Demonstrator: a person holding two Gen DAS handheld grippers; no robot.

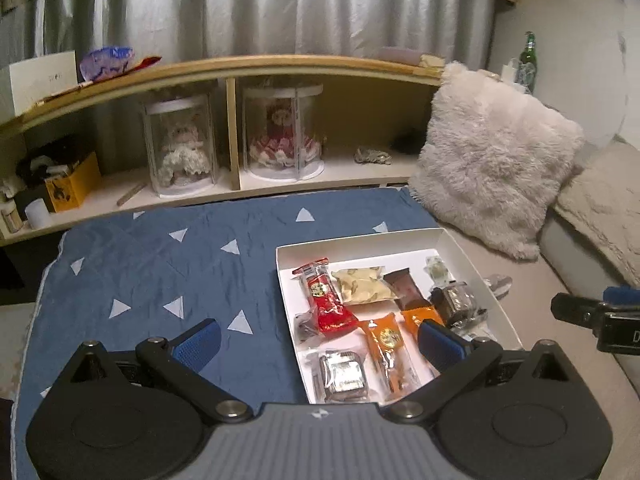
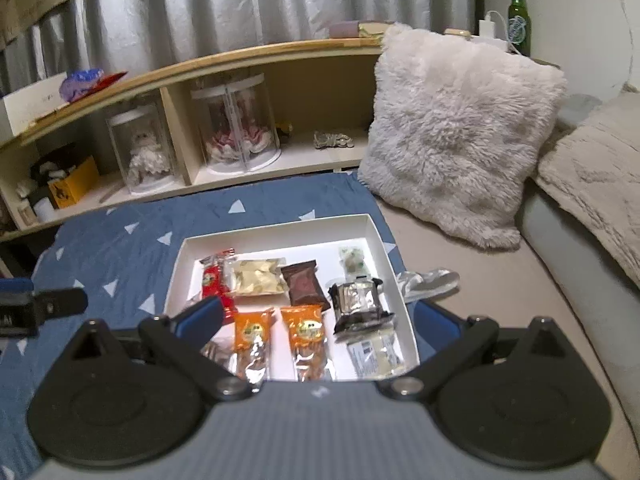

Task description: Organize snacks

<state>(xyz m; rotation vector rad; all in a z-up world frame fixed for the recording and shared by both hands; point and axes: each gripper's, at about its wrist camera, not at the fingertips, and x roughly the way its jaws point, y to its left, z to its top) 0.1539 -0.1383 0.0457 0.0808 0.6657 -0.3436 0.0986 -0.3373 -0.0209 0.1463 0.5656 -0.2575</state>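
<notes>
A shallow white box [image 1: 360, 240] [image 2: 280, 228] lies on a blue cloth and holds several wrapped snacks. Among them are a red packet [image 1: 326, 300] [image 2: 214, 280], a pale chip packet [image 1: 364, 284] [image 2: 258, 276], a brown packet [image 1: 406, 286] [image 2: 304, 284], two orange packets [image 2: 252, 332] [image 2: 306, 328] and a dark foil-wrapped one [image 2: 358, 300]. A crumpled clear wrapper [image 2: 430, 280] rests outside the box on the right. My left gripper [image 1: 320, 342] is open above the box's near-left part. My right gripper [image 2: 320, 314] is open over the near edge. Nothing sits between either pair of fingers.
The blue cloth [image 1: 160, 264] with white triangles covers the bed's left part; beige bedding [image 2: 480, 300] lies on the right. A fluffy pillow [image 2: 460, 132] leans behind the box. A wooden shelf [image 1: 280, 64] holds two clear doll cases and a yellow box. A green bottle [image 2: 519, 20] stands at the far right.
</notes>
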